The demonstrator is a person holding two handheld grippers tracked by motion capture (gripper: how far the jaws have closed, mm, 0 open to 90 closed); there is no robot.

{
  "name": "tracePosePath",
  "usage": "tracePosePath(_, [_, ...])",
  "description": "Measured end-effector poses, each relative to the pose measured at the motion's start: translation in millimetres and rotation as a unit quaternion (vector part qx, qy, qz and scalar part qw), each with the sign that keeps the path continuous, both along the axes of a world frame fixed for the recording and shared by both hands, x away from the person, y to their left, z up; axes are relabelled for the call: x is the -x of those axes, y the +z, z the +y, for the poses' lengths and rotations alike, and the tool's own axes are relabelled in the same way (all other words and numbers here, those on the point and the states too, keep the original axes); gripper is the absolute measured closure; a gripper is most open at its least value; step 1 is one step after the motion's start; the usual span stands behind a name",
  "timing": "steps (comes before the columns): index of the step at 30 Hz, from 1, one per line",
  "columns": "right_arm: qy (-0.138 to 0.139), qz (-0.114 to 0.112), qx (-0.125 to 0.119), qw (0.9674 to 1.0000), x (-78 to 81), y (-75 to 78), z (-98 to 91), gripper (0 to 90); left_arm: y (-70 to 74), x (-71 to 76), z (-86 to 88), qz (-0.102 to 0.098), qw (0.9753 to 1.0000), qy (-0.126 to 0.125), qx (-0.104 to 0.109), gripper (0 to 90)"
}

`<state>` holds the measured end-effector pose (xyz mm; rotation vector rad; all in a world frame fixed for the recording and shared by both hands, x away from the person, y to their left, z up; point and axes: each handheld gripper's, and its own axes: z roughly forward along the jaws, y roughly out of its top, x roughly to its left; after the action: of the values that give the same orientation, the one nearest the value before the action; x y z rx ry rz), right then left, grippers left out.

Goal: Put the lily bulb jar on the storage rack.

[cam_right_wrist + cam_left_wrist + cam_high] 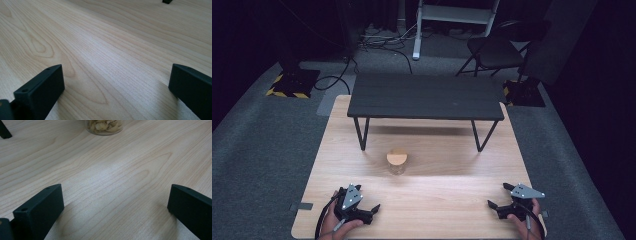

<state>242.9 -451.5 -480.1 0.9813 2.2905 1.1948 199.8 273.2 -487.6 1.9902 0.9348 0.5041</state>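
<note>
A small glass jar (396,163) with a round wooden lid stands near the middle of the light wooden table (437,200). Its base, with pale pieces inside, shows at the top of the left gripper view as the jar (104,127). My left gripper (368,199) rests at the table's front left, held in a hand, jaws wide apart with bare wood between them (115,205). My right gripper (500,195) rests at the front right, also open over bare wood (116,85). Both lie well short of the jar.
A low black bench-like table (426,96) on thin black legs stands across the far half of the wooden table. One foot of it (5,131) shows at the upper left of the left gripper view. Grey carpet, cables and a folding chair (497,50) lie beyond.
</note>
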Motion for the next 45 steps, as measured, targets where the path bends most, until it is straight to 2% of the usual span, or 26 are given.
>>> tracePosePath(14, [0.0, 0.0, 0.0, 1.0, 0.1, 0.0, 0.1, 0.0, 0.1, -0.6, 0.2, 0.0, 1.0, -0.001, 0.0, 0.5])
tracePosePath(17, [0.0, 0.0, 0.0, 1.0, 0.0, 0.1, 0.1, 0.0, 4.7, -3.9, -1.2, 0.009, 0.9999, 0.001, -0.005, 0.5])
tracePosePath(19, [-0.001, 0.0, 0.0, 1.0, 0.1, 0.1, 0.1, 0.0, 5.8, -5.2, -1.1, 0.013, 0.9999, 0.002, -0.001, 1.1])
tracePosePath(20, [-0.001, 0.0, 0.0, 1.0, 0.2, 0.1, 0.1, 0.0, 11.9, -7.5, -3.0, 0.001, 1.0, -0.002, -0.009, 1.4])
tracePosePath(21, [-0.001, 0.0, 0.0, 1.0, 0.2, 0.1, 0.1, 0.0, 11.9, -7.5, -3.0, 0.001, 1.0, -0.002, -0.009, 0.9])
tracePosePath(22, [-0.001, 0.0, 0.0, 1.0, 0.1, 0.1, 0.1, 0.0, 16.6, -12.2, -2.6, -0.008, 1.0, -0.005, 0.003, 1.0])
tracePosePath(23, [-0.001, 0.0, 0.0, 1.0, 0.1, 0.1, 0.1, 0.0, 16.6, -12.2, -2.6, -0.008, 1.0, -0.005, 0.003, 1.1])
tracePosePath(26, [-0.001, 0.0, 0.0, 1.0, 0.2, 0.1, 0.1, 0.0, 25.9, -21.5, -7.0, -0.023, 0.9997, -0.01, -0.001, 0.8])
tracePosePath(28, [-0.001, 0.0, 0.0, 1.0, 0.2, 0.1, 0.2, 0.0, 37.0, -36.9, -12.9, -0.028, 0.9993, -0.026, -0.001, 0.7])
tracePosePath(29, [-0.001, 0.0, 0.0, 1.0, 0.3, 0.1, 0.2, 0.0, 37.0, -36.9, -12.9, -0.028, 0.9993, -0.026, -0.001, 0.8])
tracePosePath(31, [-0.001, 0.0, 0.0, 1.0, 0.3, 0.0, 0.2, 0.0, 45.4, -48.9, -20.9, -0.029, 0.9987, -0.039, -0.012, 0.8])
tracePosePath(34, [-0.001, 0.0, 0.0, 1.0, 0.3, 0.0, 0.2, 0.0, 56.8, -69.4, -31.6, -0.026, 0.9983, -0.049, -0.018, 1.0])
tracePosePath(35, [-0.001, 0.0, 0.0, 1.0, 0.3, 0.0, 0.2, 0.0, 56.8, -69.4, -31.6, -0.026, 0.9983, -0.049, -0.018, 0.9])
tracePosePath(40, [-0.001, 0.0, 0.0, 1.0, 0.3, 0.1, 0.2, 0.0, 67.6, -91.3, -40.6, -0.022, 0.9978, -0.061, -0.015, 0.8])
tracePosePath(41, [-0.001, 0.0, 0.0, 1.0, 0.3, 0.1, 0.2, 0.0, 71.2, -102.1, -44.3, -0.014, 0.9974, -0.069, -0.013, 0.8])
tracePosePath(43, [-0.001, 0.0, 0.0, 1.0, 0.3, 0.0, 0.2, 0.0, 72.0, -105.2, -45.6, -0.013, 0.9973, -0.071, -0.014, 0.8])
tracePosePath(45, [-0.001, 0.0, 0.0, 1.0, 0.3, 0.1, 0.2, 0.0, 74.3, -114.0, -49.7, -0.003, 0.9967, -0.079, -0.017, 1.0])
